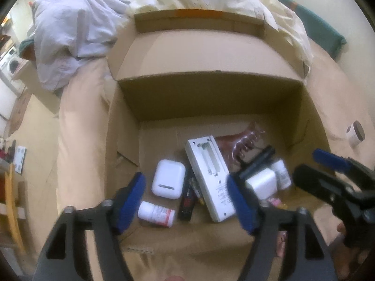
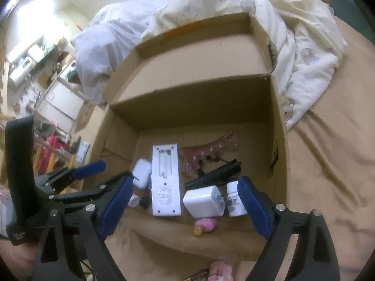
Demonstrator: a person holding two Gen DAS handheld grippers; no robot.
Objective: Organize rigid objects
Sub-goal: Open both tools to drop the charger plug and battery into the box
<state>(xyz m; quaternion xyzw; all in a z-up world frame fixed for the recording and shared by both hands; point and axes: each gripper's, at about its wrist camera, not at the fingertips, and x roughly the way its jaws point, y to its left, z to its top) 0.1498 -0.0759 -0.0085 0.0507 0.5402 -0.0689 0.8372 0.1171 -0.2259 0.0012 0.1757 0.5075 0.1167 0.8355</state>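
An open cardboard box (image 1: 211, 100) (image 2: 194, 107) sits on a bed. Inside lie a long white device (image 1: 208, 175) (image 2: 166, 180), a white earbud case (image 1: 167, 181) (image 2: 141, 173), a white pill bottle (image 1: 155, 213), a white charger cube (image 1: 261, 183) (image 2: 203, 201), a second white bottle (image 1: 282, 173) (image 2: 234, 199), a black flashlight (image 2: 214, 174), a reddish plastic piece (image 1: 239, 142) (image 2: 206, 152) and a small pink toy (image 2: 205, 225). My left gripper (image 1: 187, 201) is open and empty above the box. My right gripper (image 2: 185, 201) is open and empty above the charger.
A white quilt (image 1: 70, 28) and a cream blanket (image 2: 300, 53) are heaped behind the box. A small round jar (image 1: 356, 133) lies on the beige sheet to the right. Another pink item (image 2: 220, 270) lies in front of the box. Shelves and furniture stand at the left (image 2: 46, 98).
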